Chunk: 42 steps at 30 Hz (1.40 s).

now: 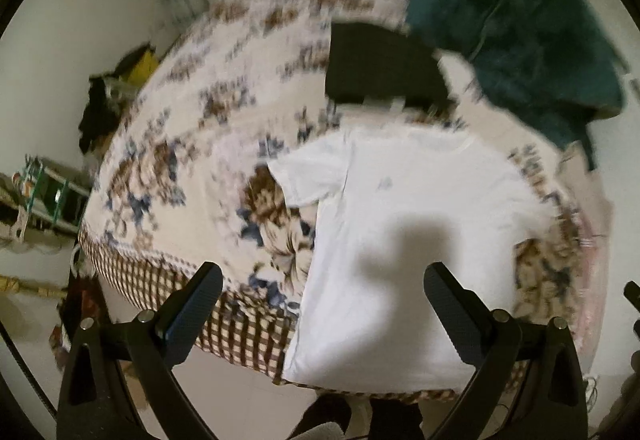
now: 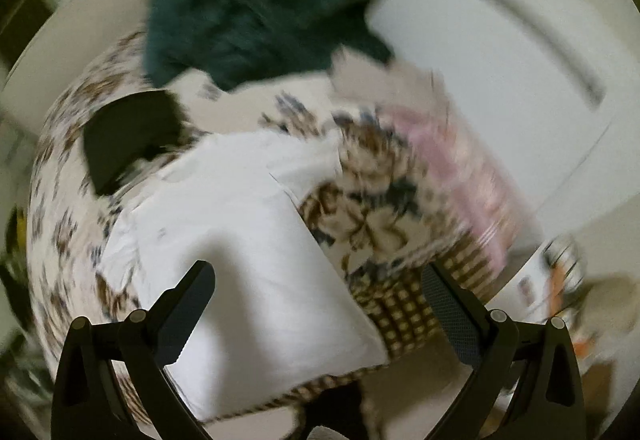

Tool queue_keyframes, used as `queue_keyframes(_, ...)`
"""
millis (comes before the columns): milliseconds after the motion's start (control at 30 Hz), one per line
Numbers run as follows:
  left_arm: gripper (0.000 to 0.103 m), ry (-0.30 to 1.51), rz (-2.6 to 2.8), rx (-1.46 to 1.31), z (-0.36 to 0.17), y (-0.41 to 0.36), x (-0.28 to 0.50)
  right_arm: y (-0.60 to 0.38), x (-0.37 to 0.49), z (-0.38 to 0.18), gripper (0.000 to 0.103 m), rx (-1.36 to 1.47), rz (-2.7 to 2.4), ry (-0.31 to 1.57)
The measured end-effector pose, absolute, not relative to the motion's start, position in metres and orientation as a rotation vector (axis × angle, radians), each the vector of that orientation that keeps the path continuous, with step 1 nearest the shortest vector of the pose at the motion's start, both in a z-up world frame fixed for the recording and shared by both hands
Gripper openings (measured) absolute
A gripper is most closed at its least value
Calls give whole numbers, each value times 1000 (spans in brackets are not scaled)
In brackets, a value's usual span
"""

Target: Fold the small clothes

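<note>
Only the left view shows the shelf (image 1: 48, 191) beside the bed (image 1: 168, 111). White T-shirt (image 1: 400, 220) lies flat at the bed's near edge; left tongs (image 1: 324, 280) and right tongs (image 2: 318, 276) gape empty above.

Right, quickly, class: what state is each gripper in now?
Left gripper: open, holding nothing, above the white T-shirt.
Right gripper: open, holding nothing.

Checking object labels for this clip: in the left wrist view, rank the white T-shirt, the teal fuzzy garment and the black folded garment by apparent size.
1. white T-shirt, nearest the camera, so fisheye nearness enlarges it.
2. teal fuzzy garment, farther back.
3. black folded garment, clearly smallest, and partly overlapped by the teal one.
</note>
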<state>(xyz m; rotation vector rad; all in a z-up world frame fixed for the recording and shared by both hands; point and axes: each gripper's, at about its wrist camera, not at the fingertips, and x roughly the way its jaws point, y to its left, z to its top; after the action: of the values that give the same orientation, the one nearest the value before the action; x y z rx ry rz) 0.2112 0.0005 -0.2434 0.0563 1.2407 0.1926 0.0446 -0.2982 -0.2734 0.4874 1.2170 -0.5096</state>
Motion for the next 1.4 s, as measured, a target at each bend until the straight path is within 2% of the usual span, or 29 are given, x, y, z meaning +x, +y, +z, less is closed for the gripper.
queue_keyframes(200,103,1421,327,24,-370,-9,264,-401,94,-450,102,885,-546,1258)
queue_keyframes(333,103,1471,372,11,-433,-12,291,-436,114,-554,91,1129,-566,1211)
queue_keyframes(500,103,1517,392,-28,-500,-14,317,-450,137,-642,82,1356,-575,1099)
queue_keyframes(600,103,1535,382,-65,-527,-15,328,-453,149,-664,57,1400,-568,993)
queue_keyframes(633,103,1534,374,-80,-532,-15,330,-452,154,-664,38,1376,-579,972)
queue_keyframes(667,103,1530,366,-90,-535,-16,333,-452,160,-662,14,1346,-593,961)
queue_keyframes(700,103,1520,356,-100,-538,-15,334,-450,164,-657,8,1308,-606,956)
queue_keyframes(767,103,1504,343,-107,-540,-14,336,-442,180,-638,6,1193,-621,943)
queue_keyframes(867,103,1469,332,-104,-536,-6,332,-410,216,-601,5,915,-575,968)
queue_keyframes(1000,103,1432,349,-101,-527,16,324,-305,286,-569,5,420,-399,1073)
queue_keyframes(1100,103,1422,373,-94,-524,37,318,-206,318,-581,5,83,-260,1161)
queue_keyframes(1200,103,1432,408,-83,-524,68,308,-124,327,-621,7,-162,-94,1335)
queue_keyframes(1267,103,1440,425,-97,-523,88,298,-97,318,-633,31,-196,-22,1409)
queue_keyframes(1300,103,1440,437,-113,-521,102,293,-91,311,-631,39,-195,-5,1411)
queue_keyframes(1333,103,1439,446,-118,-520,108,288,-88,301,-625,59,-167,19,1410)
queue_keyframes(1367,103,1438,461,-126,-519,120,285,-90,291,-619,68,-126,36,1415)
queue_keyframes(1400,103,1436,469,-134,-519,129,282,-93,282,-615,68,-77,43,1427)
